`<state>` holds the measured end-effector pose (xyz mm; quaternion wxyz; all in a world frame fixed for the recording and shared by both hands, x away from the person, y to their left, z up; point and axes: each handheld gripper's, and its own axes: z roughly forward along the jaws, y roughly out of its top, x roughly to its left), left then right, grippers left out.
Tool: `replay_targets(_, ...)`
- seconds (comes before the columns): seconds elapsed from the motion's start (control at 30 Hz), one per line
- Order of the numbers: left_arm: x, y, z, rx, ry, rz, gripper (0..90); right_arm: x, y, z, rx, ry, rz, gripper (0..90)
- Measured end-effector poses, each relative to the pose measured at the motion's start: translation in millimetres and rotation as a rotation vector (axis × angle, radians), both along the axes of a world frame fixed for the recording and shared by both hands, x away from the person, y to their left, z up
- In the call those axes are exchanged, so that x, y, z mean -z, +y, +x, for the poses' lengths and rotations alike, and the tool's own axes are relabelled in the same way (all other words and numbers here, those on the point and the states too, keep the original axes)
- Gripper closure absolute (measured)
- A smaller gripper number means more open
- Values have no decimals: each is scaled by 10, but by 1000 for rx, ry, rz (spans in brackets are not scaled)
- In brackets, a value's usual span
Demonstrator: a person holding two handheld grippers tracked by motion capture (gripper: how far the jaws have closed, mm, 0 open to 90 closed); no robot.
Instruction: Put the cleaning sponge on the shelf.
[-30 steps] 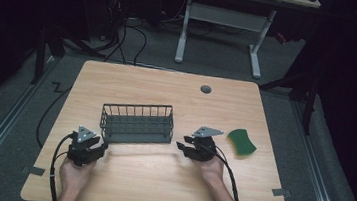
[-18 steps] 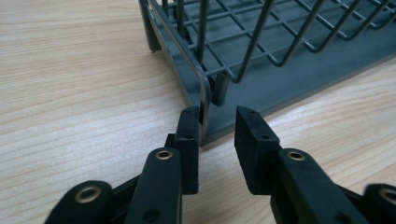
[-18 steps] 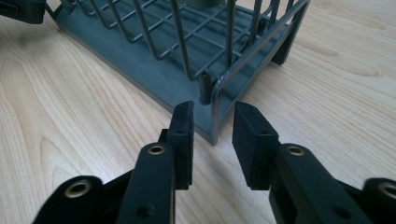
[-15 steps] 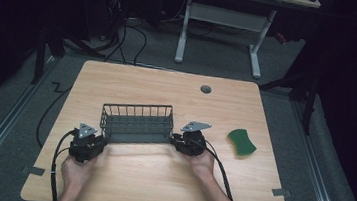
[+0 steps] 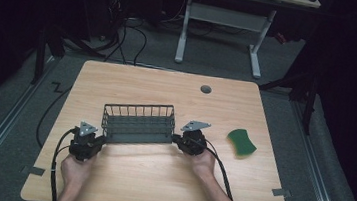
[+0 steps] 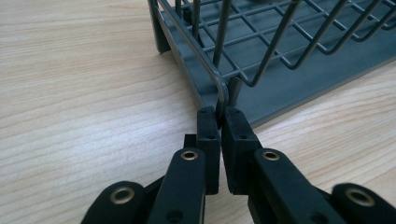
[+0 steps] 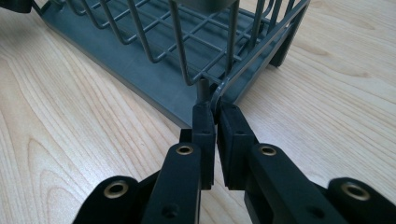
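Just changed: both grippers have just been closing, each with a corner wire of the rack between its jaws; 1 second ago the right gripper sat further right, nearer the sponge, and it is now in against the rack's right end, while the left gripper has kept its place
Meaning for the task: my reading is that the grasp step is done at both ends and a 2-handed lift or shift of the rack comes next; the rack itself has not yet left the tabletop
Left gripper (image 5: 96, 139): clamped on the rounded corner wire at the rack's lower-left end; in the left gripper view (image 6: 219, 122) the wire stands pinched between the 2 black pads
Right gripper (image 5: 178, 139): clamped on the matching corner wire at the rack's lower-right end; in the right gripper view (image 7: 215, 116) the pads meet around the bent wire
Task's thing: dark grey wire dish rack on a flat grey tray base (image 5: 138, 124), resting in the middle of the light wooden tabletop (image 5: 167, 92), centre of the high view
Long axis: runs left to right across the high view, tilted very slightly up toward the right; open top faces up
Nearby: green wavy-edged sponge (image 5: 241, 142), right of the rack, well apart from it
Risk: thin wire could twist in the pads if the hands rise unevenly
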<state>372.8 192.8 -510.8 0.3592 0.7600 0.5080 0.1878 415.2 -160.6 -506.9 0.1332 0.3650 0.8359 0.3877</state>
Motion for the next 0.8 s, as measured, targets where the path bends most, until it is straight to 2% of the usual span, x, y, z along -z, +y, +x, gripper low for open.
replay_targets(0.47, -50, -261, 95, 85, -2, -14, 865, -61, -315, -60, 47, -11, 13, 861)
replay_targets(0.57, -36, -318, 140, 97, -7, -22, 865, -66, -386, -35, 73, -5, 9, 862)
replay_targets(0.73, -39, -432, 251, 98, 9, -13, 865, -53, -468, 77, 141, 14, 19, 863)
replay_targets(0.8, -42, -470, 305, 99, 13, -18, 865, -53, -483, 99, 152, 16, 27, 863)
